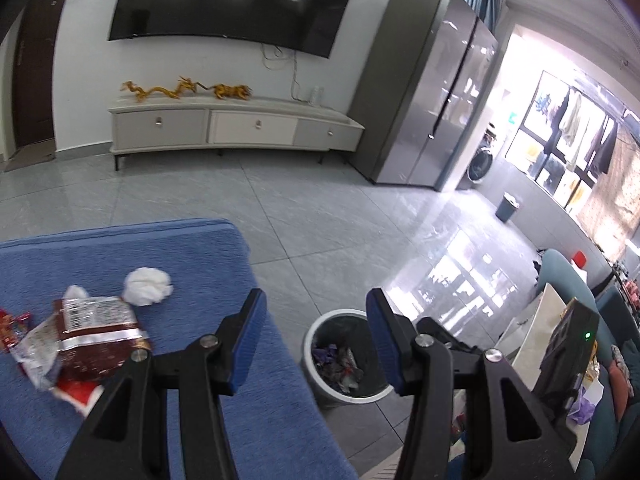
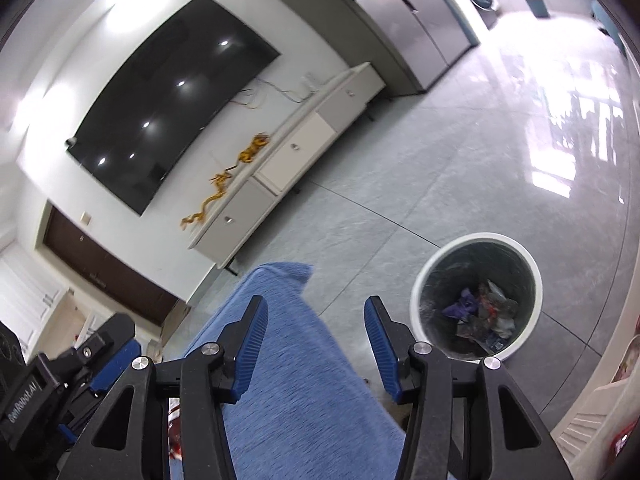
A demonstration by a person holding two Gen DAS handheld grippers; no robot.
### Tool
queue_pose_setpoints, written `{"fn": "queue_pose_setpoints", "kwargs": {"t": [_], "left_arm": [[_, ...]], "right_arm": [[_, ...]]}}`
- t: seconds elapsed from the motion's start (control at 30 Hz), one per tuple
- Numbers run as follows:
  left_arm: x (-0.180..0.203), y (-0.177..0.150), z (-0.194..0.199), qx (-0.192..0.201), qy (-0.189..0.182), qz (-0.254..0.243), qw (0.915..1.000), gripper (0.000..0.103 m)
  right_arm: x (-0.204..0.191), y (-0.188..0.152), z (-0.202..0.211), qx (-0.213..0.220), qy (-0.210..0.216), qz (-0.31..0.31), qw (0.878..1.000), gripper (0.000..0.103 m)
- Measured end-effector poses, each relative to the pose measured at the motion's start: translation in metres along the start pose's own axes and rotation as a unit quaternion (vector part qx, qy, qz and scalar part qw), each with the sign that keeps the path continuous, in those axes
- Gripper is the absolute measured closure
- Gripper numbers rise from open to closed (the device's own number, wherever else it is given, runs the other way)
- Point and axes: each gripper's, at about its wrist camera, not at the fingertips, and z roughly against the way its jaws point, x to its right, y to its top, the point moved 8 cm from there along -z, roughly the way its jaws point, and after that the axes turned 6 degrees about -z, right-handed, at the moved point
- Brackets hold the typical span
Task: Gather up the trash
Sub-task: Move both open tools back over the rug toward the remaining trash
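Nearest my left camera, the left hand-held gripper (image 1: 316,320) has its blue-padded fingers (image 1: 248,344) parted about halfway, with nothing between them. It hangs over the right edge of a worktop covered in a blue cloth (image 1: 100,248).

On that cloth, to the left, the trash still waits: a brown snack wrapper (image 1: 96,340) with a silver strip, a crumpled clear wrapper (image 1: 34,356) touching its left side, a red and white scrap (image 1: 78,394) at its near edge, and a white paper ball (image 1: 148,286) just beyond it on the far side. A smaller white wad (image 1: 76,293) sits beside the wrapper's far left corner.

On the floor just right of the worktop stands the white-rimmed trash bin (image 1: 316,344), lined with a dark bag and holding purple and mixed wrappers at the bottom.

In my right camera, the right hand-held gripper (image 2: 316,322) is also about half open and empty, above the blue cloth (image 2: 288,380), and the bin (image 2: 478,242) is to its right on the grey tiled floor (image 2: 460,168). The body of the left gripper (image 2: 52,384) shows at the lower left.

Across the room I see a wall television (image 1: 236,0), a low cabinet (image 1: 236,124) with golden ornaments (image 1: 184,89) on top, and a tall grey fridge (image 1: 424,100) on the right.
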Motion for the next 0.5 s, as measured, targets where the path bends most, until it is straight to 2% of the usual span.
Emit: {"fn": "queue_pose_setpoints", "kwargs": {"t": [0.33,0.5], "left_arm": [[-0.104,-0.023,0.104,0.051,0.063,0.045,0.9957,0.053],[-0.145,-0.04,0.137,0.061,0.082,0.066,0.9926,0.053]], "right_arm": [[-0.067,-0.037,0.03,-0.006,0.037,0.078,0.996,0.054],[-0.088,-0.054,0.034,-0.012,0.047,0.106,0.993,0.054]]}}
